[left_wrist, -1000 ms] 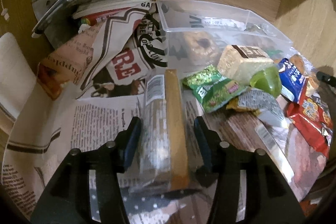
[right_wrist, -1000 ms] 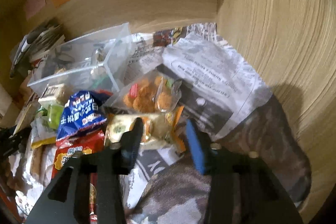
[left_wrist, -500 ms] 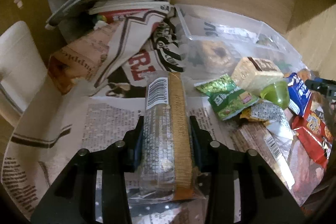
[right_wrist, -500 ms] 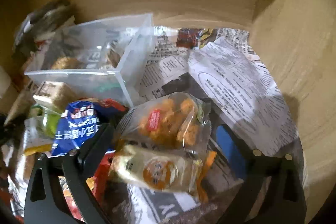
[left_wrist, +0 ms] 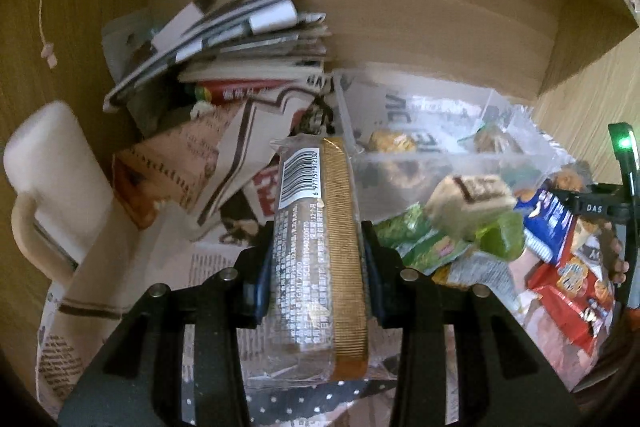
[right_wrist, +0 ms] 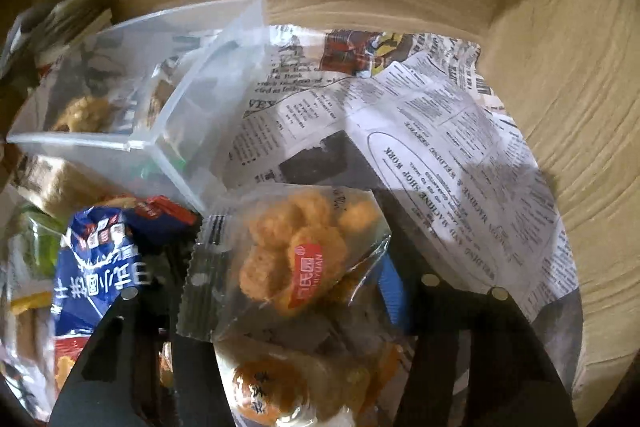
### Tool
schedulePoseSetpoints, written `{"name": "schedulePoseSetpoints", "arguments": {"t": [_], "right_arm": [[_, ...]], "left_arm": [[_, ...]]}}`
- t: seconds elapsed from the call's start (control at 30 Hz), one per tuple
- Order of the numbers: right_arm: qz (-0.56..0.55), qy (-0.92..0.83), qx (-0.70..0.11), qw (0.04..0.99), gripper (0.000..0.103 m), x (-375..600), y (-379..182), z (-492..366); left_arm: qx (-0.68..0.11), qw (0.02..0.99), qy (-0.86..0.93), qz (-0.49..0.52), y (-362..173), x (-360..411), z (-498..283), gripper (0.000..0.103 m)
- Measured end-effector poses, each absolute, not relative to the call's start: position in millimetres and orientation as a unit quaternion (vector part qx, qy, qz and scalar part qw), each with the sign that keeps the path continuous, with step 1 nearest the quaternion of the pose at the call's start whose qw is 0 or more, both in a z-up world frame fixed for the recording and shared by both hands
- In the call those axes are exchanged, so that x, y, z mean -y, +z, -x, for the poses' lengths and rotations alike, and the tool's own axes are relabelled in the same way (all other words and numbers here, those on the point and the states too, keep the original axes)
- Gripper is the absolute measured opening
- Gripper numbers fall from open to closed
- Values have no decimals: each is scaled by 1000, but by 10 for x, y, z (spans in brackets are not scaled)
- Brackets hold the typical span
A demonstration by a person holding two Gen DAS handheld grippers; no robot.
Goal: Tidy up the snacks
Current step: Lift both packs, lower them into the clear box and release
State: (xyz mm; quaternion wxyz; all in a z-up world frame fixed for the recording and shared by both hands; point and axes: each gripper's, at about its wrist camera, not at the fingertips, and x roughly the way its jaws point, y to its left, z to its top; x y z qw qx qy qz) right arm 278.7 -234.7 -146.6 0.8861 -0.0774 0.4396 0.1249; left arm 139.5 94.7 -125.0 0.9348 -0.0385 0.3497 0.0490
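Gleaming gold-edged, barcoded clear-wrapped biscuit pack [left_wrist: 316,247]

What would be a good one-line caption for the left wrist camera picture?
Left gripper clamps a long biscuit pack, raised above newspaper beside a clear plastic bin and loose snacks.
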Motion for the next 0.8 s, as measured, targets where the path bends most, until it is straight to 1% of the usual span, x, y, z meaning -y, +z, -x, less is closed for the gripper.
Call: {"name": "schedulePoseSetpoints", "arguments": {"t": [0.2,0.53,0.8], "right_arm": [[77,120,-407,902,49,2375,-1246,-2641],[71,157,-328,929,49,2189,-606,-2421],[71,208,-304,927,49,1867,-425,-2527]], "left_arm": [[-332,942,33,35,-1053,-887,-1519,39],[-309,951,-1,27,-754,-686,-1807,39],[-312,950,-14,20,-686,-525,-2104,39]]}}
